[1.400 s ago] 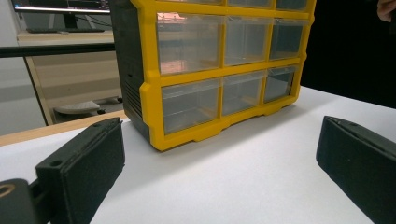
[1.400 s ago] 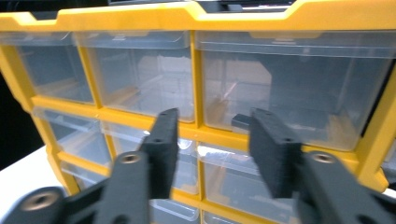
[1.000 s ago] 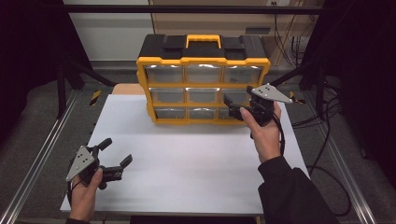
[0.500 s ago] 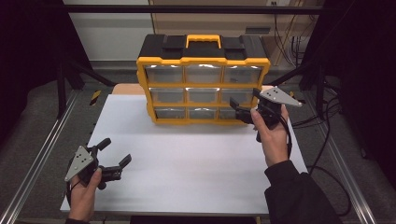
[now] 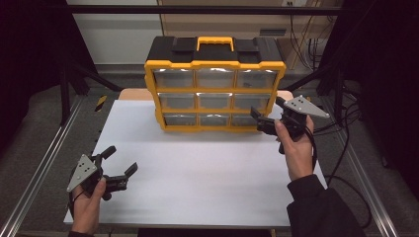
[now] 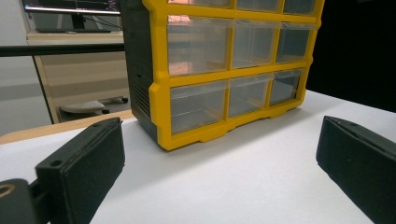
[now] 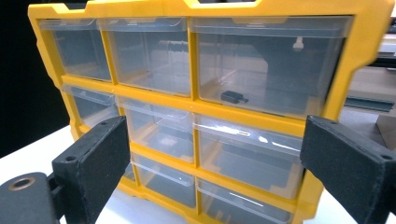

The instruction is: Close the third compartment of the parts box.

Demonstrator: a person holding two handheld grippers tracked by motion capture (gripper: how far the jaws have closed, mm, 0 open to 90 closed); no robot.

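Observation:
A yellow-and-black drawer organizer (image 5: pixel 215 84) with clear drawers stands at the back of the white tabletop (image 5: pixel 207 173). My right gripper (image 5: pixel 267 108) is open and hovers at the organizer's lower right corner, jaws pointing at the drawers. In the right gripper view, the right gripper (image 7: pixel 215 149) frames the middle and right drawer columns of the organizer (image 7: pixel 205 112). A small black part (image 7: pixel 233 97) lies in the top right drawer. My left gripper (image 5: pixel 122 159) is open near the front left corner, nothing between its jaws. From the left gripper (image 6: pixel 222 140), the organizer (image 6: pixel 219 79) stands well ahead.
Metal frame rails (image 5: pixel 44 168) run along both sides of the table. Cables (image 5: pixel 341 123) trail off the right edge behind my right hand. A wooden board (image 5: pixel 133 94) shows behind the left of the organizer. A yellow-black strip (image 5: pixel 100 102) lies beyond the left rail.
My right gripper has drifted to the right and slightly toward me, off the lower right drawers. The left gripper has stayed in place.

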